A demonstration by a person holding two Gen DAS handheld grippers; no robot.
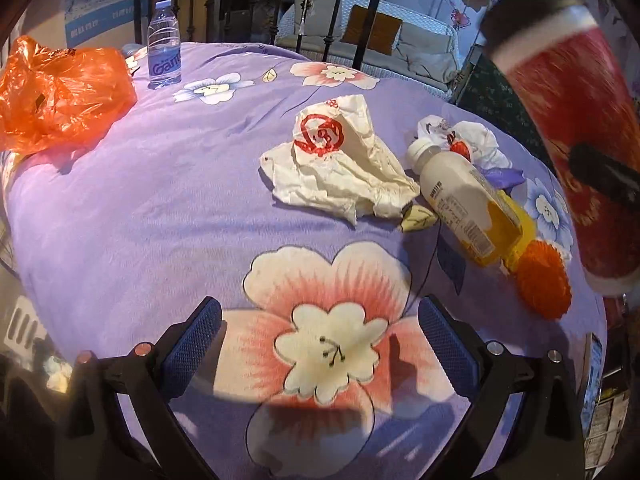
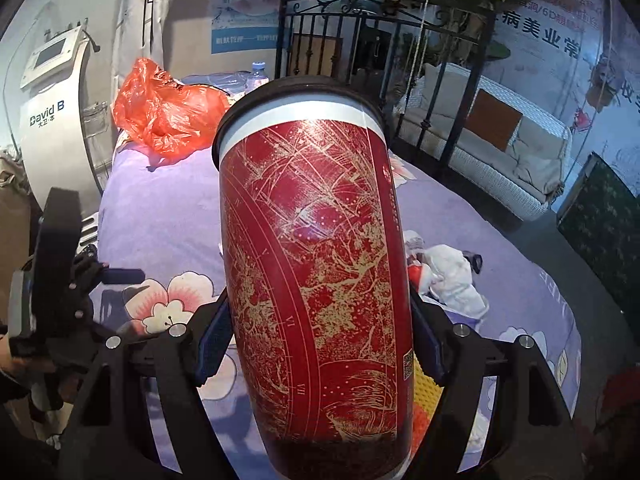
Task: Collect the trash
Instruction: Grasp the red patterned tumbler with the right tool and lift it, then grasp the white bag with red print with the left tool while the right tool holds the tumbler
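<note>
Right claw (image 2: pixel 320 354) had the red cup (image 2: pixel 316 264) clamped above the bed (image 1: pixel 160 200), left claw (image 1: pixel 320 344) wide open, empty.

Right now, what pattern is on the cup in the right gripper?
Red cup with gold line art, black lid; right wrist view.

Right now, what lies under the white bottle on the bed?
The white bottle rests across a yellow bottle with an orange cap and beside crumpled white wrappers. Anything beneath them is hidden.
</note>
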